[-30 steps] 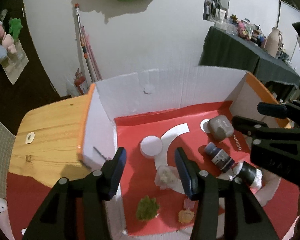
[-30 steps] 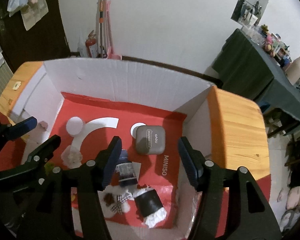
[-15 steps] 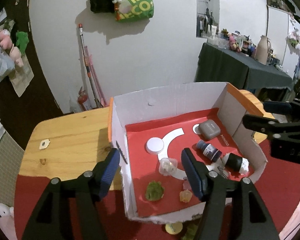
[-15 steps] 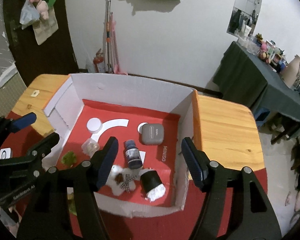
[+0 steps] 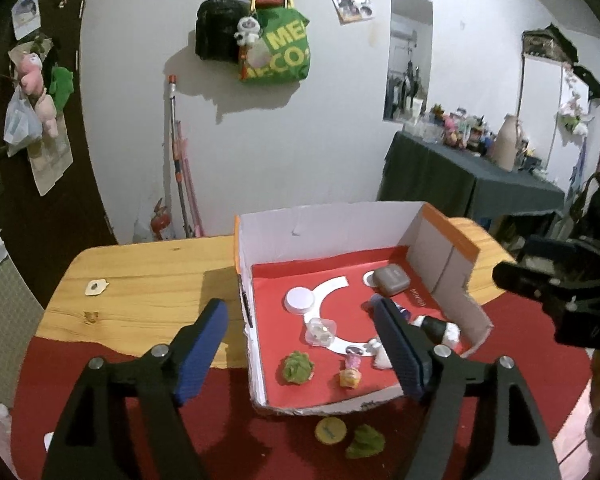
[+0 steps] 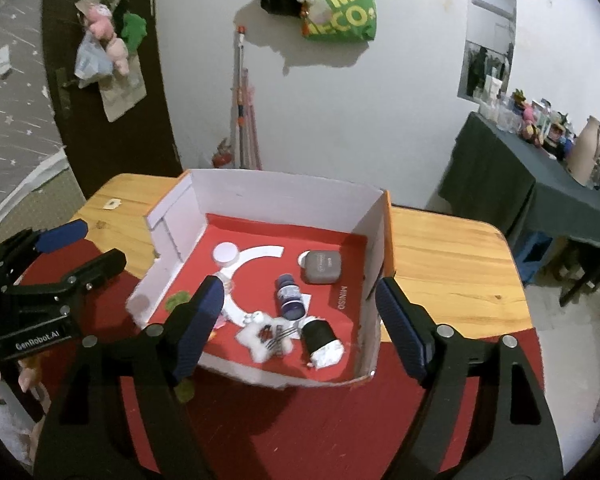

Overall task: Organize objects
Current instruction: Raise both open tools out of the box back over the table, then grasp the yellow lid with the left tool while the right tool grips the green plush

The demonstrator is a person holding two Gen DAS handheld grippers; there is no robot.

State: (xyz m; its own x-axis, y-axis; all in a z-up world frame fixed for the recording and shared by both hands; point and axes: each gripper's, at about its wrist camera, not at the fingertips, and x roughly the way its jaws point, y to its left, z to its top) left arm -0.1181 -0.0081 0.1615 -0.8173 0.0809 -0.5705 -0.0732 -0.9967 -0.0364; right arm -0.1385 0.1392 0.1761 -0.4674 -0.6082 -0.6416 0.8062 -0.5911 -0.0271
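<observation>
Both claws hang above the near end of a wooden surface (image 5: 148, 280) partly covered by a red cloth (image 5: 112, 364), and both are empty, their jaws opening with nothing between the pads. Ahead of the left claw (image 5: 300, 344), and a little to its right, sits a shallow cardboard box (image 5: 328, 220) with white walls, orange edges and a red floor. Inside it, beyond that claw's fingertips, lie a white round lid (image 5: 299, 300), a small clear case (image 5: 320, 330), a grey rounded case (image 5: 390, 280), a green fuzzy lump (image 5: 297, 367) and a small yellow figure (image 5: 350, 376). Just short of the box's front wall, on the cloth below the left claw, rest a yellow disc (image 5: 331, 430) and another green tuft (image 5: 365, 442). From the right claw (image 6: 300, 308) the box lies straight ahead and beneath, with a dark blue bottle (image 6: 289, 295) lying on its side, a black roll with a white end (image 6: 322, 340) and a white fluffy piece (image 6: 262, 334) nearest its fingers. The left claw shows off to its left, over the cloth. Beyond the surface stands a white wall with a green shopping bag (image 5: 280, 52) and a black bag (image 5: 216, 34) hung on it, a mop handle (image 5: 178, 156) leaning below, a dark door (image 6: 100, 80) to the left, and a dark-draped side table (image 5: 460, 180) crowded with small things to the right.
</observation>
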